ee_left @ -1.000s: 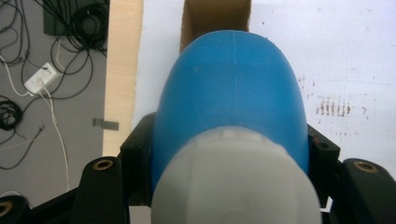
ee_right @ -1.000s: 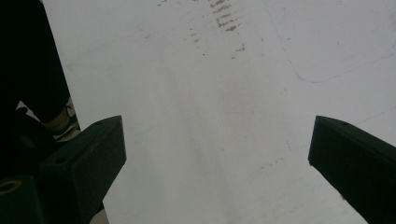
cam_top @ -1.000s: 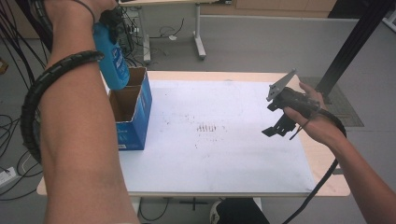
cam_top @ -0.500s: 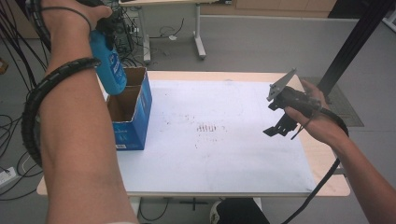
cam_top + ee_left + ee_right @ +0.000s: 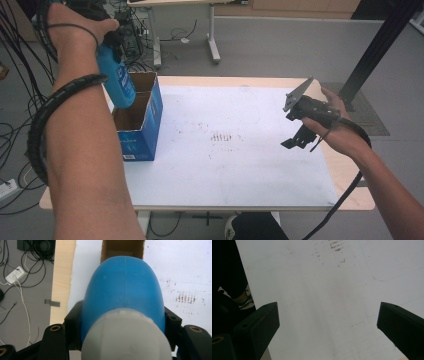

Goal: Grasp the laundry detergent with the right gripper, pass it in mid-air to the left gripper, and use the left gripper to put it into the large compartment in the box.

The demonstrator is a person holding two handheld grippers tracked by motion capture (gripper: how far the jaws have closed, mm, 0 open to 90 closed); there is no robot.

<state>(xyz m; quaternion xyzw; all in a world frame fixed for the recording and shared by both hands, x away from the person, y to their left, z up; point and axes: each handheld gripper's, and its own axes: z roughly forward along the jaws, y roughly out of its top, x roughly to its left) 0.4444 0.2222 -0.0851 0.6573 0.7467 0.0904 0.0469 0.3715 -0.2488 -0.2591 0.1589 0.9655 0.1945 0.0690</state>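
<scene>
in the high view the left gripper [image 5: 102,37] sits at about ten o'clock of the table, clenched around a blue plastic bottle with a white cap [image 5: 116,75]. the bottle hangs bottom-down, tilted a little, with its lower end just above the open top of a blue cardboard box with a brown inside [image 5: 145,127]. whether the bottle touches the box rim cannot be told. the box stands on the white sheet covering the wooden table [image 5: 240,175], at about nine o'clock of the sheet, near its left edge.

in the left gripper view the bottle [image 5: 125,287] is seen from its white cap [image 5: 125,337] downward, and the black jaws press on both of its sides. past the blue body, at twelve o'clock, the brown inside of the box [image 5: 122,248] opens directly beyond the bottle's far end. the wooden table edge [image 5: 62,277] runs at ten o'clock, with grey floor and cables beyond it.

the right gripper [image 5: 300,142] is at about three o'clock of the table in the high view, held in the person's right hand [image 5: 335,130] above the white sheet, well apart from the box. in the right gripper view its two black jaws stand wide apart with nothing between them, released, over the bare sheet [image 5: 324,302] with faint reddish marks [image 5: 335,247] at twelve o'clock.
</scene>
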